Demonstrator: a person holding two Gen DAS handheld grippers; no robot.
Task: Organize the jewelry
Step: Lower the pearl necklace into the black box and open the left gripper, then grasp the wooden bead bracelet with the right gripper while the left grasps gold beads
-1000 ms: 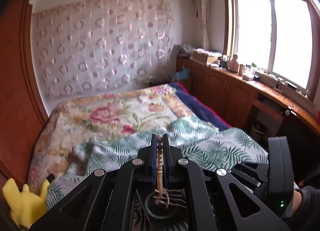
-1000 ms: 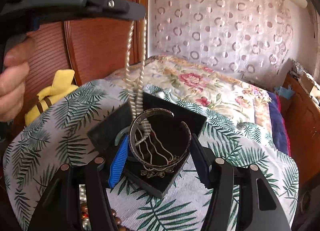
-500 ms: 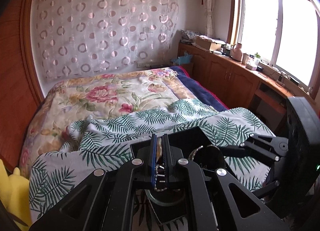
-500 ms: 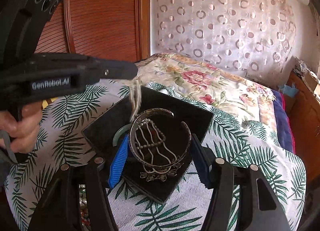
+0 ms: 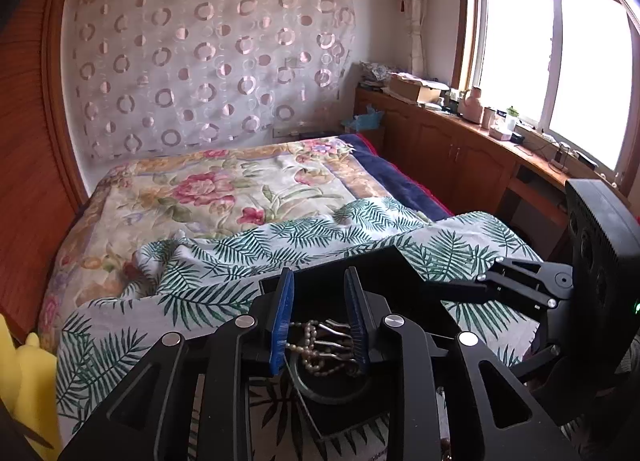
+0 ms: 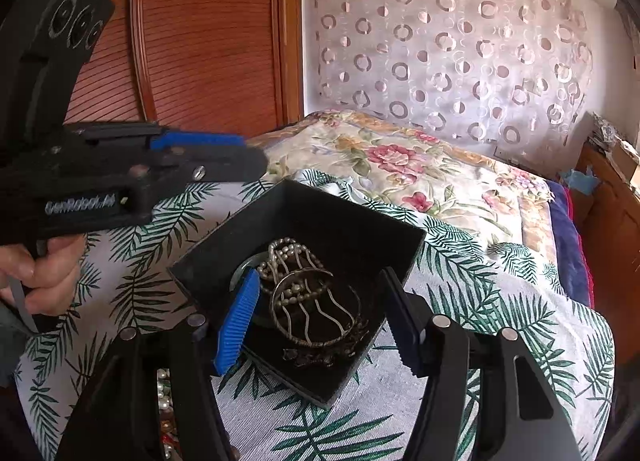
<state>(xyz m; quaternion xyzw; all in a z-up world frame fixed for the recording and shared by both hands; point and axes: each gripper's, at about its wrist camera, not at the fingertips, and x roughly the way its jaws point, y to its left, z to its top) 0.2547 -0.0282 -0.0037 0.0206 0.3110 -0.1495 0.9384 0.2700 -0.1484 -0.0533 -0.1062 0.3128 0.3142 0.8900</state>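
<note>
**Pearls in the box, both grippers empty: the snag risk sits at my fingertips**

My left gripper (image 5: 319,319) is spread apart above the black box (image 6: 352,221), pinching nothing; the pearl necklace (image 6: 290,261) lies heaped inside, draped over the silver bangle (image 6: 316,313) and a ring-shaped piece I cannot identify. My right gripper (image 6: 316,321) is also spread wide, its fingers straddling the box's near corner without gripping anything.

What worries me: if I pull away low, a finger could hook a pearl loop and drag the strand back out, or catch the rim and tip the box on the soft palm-leaf cloth (image 6: 480,301). The bedding gives, so the box will not sit firm.

More beads (image 6: 164,393) lie just beside my right gripper's left finger, partly hidden beneath it. A yellow plush toy (image 5: 24,381) sits at the bed's edge, well apart.
</note>
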